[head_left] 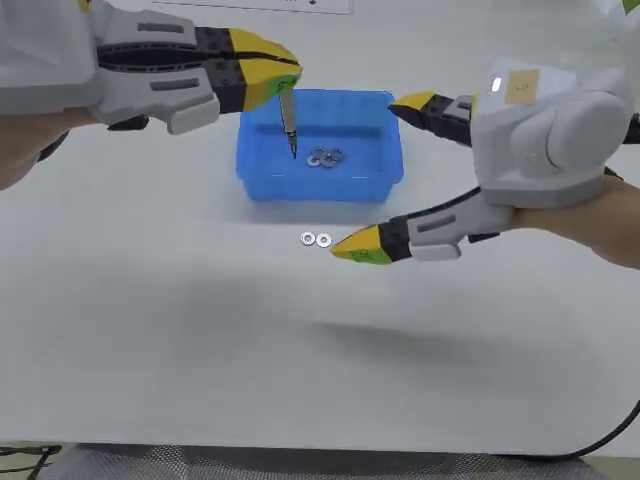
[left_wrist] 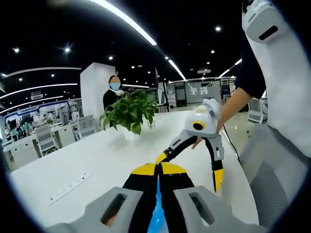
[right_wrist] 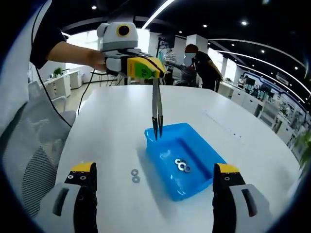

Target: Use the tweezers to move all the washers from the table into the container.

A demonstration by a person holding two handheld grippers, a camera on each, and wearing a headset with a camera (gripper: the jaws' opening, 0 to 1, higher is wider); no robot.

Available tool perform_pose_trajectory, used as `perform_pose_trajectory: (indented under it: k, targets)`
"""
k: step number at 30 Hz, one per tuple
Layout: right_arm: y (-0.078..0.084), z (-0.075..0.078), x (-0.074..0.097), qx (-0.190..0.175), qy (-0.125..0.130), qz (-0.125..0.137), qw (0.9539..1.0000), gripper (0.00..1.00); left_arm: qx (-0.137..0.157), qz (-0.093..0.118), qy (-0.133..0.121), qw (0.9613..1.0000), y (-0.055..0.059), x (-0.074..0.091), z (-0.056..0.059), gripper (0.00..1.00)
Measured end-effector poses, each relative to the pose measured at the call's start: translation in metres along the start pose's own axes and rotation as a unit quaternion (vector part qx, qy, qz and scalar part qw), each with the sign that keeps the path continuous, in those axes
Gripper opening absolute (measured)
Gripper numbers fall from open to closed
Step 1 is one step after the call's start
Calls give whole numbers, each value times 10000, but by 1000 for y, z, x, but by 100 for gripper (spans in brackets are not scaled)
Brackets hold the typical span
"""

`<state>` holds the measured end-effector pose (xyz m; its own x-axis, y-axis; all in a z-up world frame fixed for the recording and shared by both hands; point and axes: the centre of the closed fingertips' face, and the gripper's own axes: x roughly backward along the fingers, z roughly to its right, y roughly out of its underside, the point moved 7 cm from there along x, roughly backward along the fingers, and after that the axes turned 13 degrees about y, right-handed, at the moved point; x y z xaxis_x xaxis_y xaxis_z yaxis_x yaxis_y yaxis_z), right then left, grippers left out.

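A blue container [head_left: 320, 188] sits at the table's middle back with several washers [head_left: 326, 158] inside. Two washers [head_left: 315, 239] lie side by side on the white table just in front of it. My left gripper [head_left: 288, 76] hangs above the container's left part, shut on metal tweezers [head_left: 289, 125] that point straight down, tips just above the container floor. I cannot tell whether the tips hold a washer. My right gripper [head_left: 365, 178] is open at the container's right, its lower jaw close beside the two loose washers. The right gripper view has the tweezers [right_wrist: 156, 107], container [right_wrist: 194, 141] and loose washers [right_wrist: 134, 175].
The white table [head_left: 250, 340] is broad and bare in front. A black cable [head_left: 590, 445] runs off its front right edge. In the left gripper view a potted plant [left_wrist: 130, 112] stands further along the table, with a person behind it.
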<state>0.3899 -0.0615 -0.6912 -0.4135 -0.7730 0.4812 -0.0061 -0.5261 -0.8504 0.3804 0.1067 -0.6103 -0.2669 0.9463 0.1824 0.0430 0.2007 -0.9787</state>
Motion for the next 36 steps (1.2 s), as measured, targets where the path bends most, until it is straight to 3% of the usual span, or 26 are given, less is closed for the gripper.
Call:
perform_pose_trajectory:
  k: [5, 7, 10, 19, 27, 28, 29, 31, 33, 36]
  targets:
    - [7, -9, 14, -111, 18, -48, 9999, 100, 13, 1, -33, 10000, 2, -1, 1, 4]
    - [9, -13, 20, -140, 16, -53, 9999, 100, 25, 23, -40, 10000, 0, -2, 11, 4]
    - [14, -18, 28, -257, 19, -76, 9996, 100, 39, 22, -14, 10000, 3, -4, 14, 4]
    - [30, -36, 43, -348, -191, -201, 9990, 100, 94, -72, 177, 9998, 10, -7, 15, 4]
    - [38, -46, 50, -602, -221, -214, 9977, 100, 139, -162, 319, 9993, 7, -4, 17, 4]
    - [38, -48, 50, -661, -252, -211, 9973, 100, 190, -203, 362, 9990, 25, -16, 52, 4]
    - [39, -49, 49, -677, -264, -217, 9971, 100, 177, -232, 374, 9989, 28, -18, 58, 4]
    - [41, -54, 49, -656, -332, -256, 9970, 100, 164, -260, 381, 9988, 37, -21, 60, 4]
    - [42, -56, 49, -624, -370, -259, 9970, 100, 200, -209, 374, 9989, 31, -29, 64, 4]
    - [43, -59, 48, -692, -450, -257, 9963, 100, 200, -140, 343, 9991, 34, -27, 60, 4]
